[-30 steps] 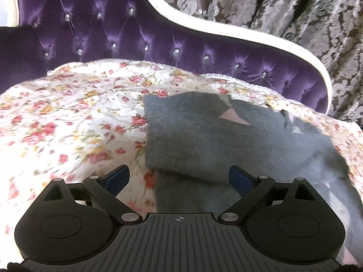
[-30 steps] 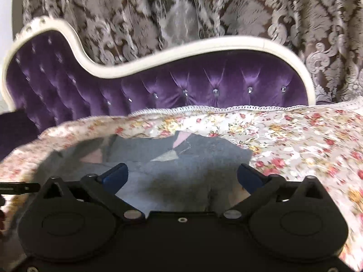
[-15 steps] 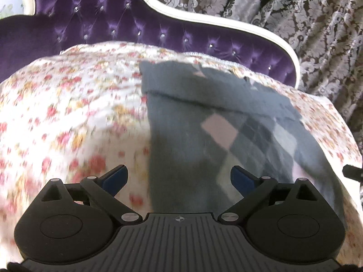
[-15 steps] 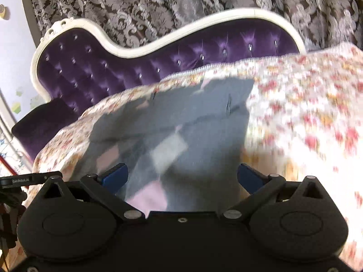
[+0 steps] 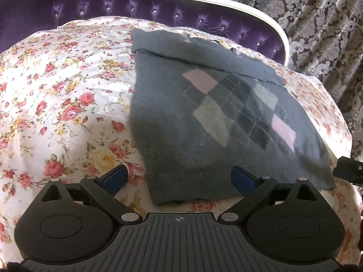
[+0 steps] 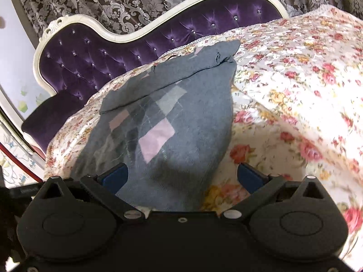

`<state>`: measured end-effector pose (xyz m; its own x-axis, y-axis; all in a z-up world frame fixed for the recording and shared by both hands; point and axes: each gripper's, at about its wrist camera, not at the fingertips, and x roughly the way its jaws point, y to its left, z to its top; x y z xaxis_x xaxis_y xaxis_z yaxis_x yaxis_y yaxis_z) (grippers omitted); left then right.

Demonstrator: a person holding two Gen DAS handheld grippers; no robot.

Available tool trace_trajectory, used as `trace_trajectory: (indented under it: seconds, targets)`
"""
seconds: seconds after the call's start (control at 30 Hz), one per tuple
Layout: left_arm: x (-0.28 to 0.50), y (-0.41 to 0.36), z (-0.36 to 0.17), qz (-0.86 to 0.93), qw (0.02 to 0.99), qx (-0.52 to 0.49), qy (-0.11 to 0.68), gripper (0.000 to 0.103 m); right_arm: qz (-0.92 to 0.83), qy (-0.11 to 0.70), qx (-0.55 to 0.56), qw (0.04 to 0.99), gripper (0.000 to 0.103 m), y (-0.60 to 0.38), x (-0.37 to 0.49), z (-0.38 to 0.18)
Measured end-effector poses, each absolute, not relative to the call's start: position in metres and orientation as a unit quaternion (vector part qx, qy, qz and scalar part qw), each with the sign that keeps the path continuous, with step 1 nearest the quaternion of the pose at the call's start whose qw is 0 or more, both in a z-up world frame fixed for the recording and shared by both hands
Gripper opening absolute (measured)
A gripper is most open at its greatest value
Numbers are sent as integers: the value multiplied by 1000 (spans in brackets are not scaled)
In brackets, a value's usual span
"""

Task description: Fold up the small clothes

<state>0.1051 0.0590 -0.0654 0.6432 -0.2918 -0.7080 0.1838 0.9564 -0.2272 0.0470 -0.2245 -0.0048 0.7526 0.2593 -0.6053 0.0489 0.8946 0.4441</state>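
A grey knitted garment (image 5: 181, 122) with a pink and grey diamond pattern lies flat on the floral cover, its far part folded over in a band (image 5: 204, 54). My left gripper (image 5: 179, 179) hovers open above the garment's near left corner, nothing between its blue pads. In the right wrist view the same garment (image 6: 181, 122) runs away from me, folded band (image 6: 181, 68) at the far end. My right gripper (image 6: 183, 176) stands open over the near right corner, holding nothing. The tip of the right gripper (image 5: 349, 172) shows at the left view's right edge.
A floral cover (image 5: 56, 104) drapes the seat of a purple tufted sofa (image 5: 95, 6) with a white carved frame (image 6: 68, 22). Patterned grey curtains (image 5: 317, 22) hang behind. The cover falls away at the sofa's left end (image 6: 52, 156).
Both grippers have pulled back and risen from low over the garment. The diamond-patterned front now lies in full view, spread toward me. Both stayed open.
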Motion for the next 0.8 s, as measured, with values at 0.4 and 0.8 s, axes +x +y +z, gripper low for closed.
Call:
trace_trajectory:
  seconds: [0.4, 0.8]
  targets:
    - [125, 51, -69, -143, 901, -70, 403, 99, 96, 345, 241, 902, 103, -205, 58, -16]
    - [121, 53, -69, -156, 899, -78, 401, 102, 114, 331, 249, 903, 103, -200, 62, -22]
